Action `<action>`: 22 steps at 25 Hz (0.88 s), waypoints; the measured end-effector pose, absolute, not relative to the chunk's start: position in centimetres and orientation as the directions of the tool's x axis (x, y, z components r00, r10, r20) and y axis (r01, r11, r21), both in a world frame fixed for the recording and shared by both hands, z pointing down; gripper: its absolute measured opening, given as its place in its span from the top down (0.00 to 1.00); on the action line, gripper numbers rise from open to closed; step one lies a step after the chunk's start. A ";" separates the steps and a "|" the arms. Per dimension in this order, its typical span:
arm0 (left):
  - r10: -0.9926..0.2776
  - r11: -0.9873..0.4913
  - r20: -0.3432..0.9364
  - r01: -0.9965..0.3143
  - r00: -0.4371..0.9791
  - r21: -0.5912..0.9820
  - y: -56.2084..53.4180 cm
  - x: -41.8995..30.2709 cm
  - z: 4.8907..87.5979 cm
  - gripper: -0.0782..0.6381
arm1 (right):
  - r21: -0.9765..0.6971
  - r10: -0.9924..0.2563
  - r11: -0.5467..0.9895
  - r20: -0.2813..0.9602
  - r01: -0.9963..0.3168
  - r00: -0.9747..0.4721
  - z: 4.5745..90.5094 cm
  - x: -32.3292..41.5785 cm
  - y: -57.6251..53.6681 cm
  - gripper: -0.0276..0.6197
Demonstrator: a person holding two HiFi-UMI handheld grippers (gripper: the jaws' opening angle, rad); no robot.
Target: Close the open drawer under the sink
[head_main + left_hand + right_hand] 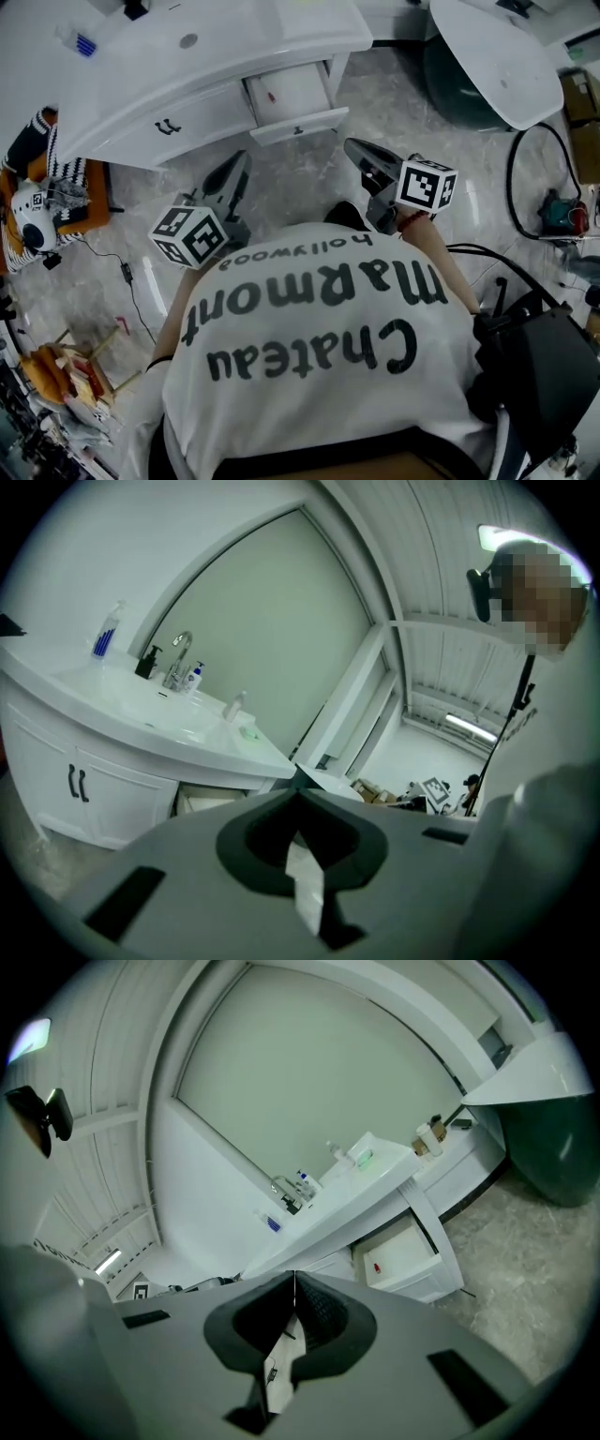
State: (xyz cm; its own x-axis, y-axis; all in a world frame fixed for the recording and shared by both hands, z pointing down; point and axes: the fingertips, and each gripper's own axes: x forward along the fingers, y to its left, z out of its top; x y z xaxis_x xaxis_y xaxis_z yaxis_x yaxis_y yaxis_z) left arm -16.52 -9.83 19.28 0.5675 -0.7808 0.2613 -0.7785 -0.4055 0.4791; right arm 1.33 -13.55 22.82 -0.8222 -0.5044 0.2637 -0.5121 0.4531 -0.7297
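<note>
Glossy white, boxy drawer (pixel 292 94) gapes at twelve o'clock. The curved tap (pixel 178 658) shows only in the gripper views. The left gripper (pixel 241 159) and right gripper (pixel 353 146) have their jaws pressed together, empty.

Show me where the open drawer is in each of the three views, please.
Head view: the drawer, top centre, under the counter's right end.
Left gripper view: the drawer, lower left, below the counter.
Right gripper view: the drawer, right of centre.
Shared landmark: the blue-labelled bottle on the counter.
</note>
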 end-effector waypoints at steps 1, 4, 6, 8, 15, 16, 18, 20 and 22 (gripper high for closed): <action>-0.792 -0.382 0.266 -0.786 0.549 0.485 -10.0 -16.4 19.4 0.88 | -0.724 -0.481 0.474 0.264 -0.502 -0.836 22.6 1.3 -14.2 0.94; -0.823 -0.324 0.271 -0.805 0.499 0.496 -10.7 -15.4 19.6 0.88 | -0.689 -0.412 0.540 0.285 -0.484 -0.865 22.2 1.9 -16.0 0.94; -0.839 -0.296 0.270 -0.813 0.472 0.501 -11.2 -14.4 19.8 0.88 | -0.682 -0.379 0.559 0.295 -0.471 -0.877 22.4 2.6 -17.2 0.94; -0.852 -0.271 0.270 -0.820 0.448 0.504 -11.6 -13.3 20.0 0.88 | -0.686 -0.347 0.572 0.296 -0.451 -0.890 22.5 3.2 -18.2 0.94; -0.897 -0.163 0.284 -0.851 0.338 0.499 -11.5 -9.4 21.2 0.88 | -0.691 -0.209 0.619 0.312 -0.373 -0.927 23.7 5.5 -20.1 0.94; -0.902 -0.148 0.285 -0.855 0.323 0.497 -11.3 -9.0 21.5 0.88 | -0.693 -0.191 0.623 0.314 -0.362 -0.930 23.9 5.7 -20.1 0.94; -0.911 -0.112 0.295 -0.862 0.287 0.494 -11.0 -8.5 22.2 0.88 | -0.700 -0.155 0.627 0.318 -0.342 -0.935 24.5 5.9 -20.1 0.94; -0.919 -0.063 0.312 -0.871 0.241 0.487 -10.8 -8.2 23.0 0.88 | -0.707 -0.121 0.627 0.327 -0.328 -0.937 25.3 6.2 -20.1 0.94; -0.925 -0.018 0.327 -0.883 0.193 0.469 -10.6 -7.9 23.7 0.88 | -0.714 -0.085 0.623 0.343 -0.318 -0.936 26.1 6.5 -20.0 0.94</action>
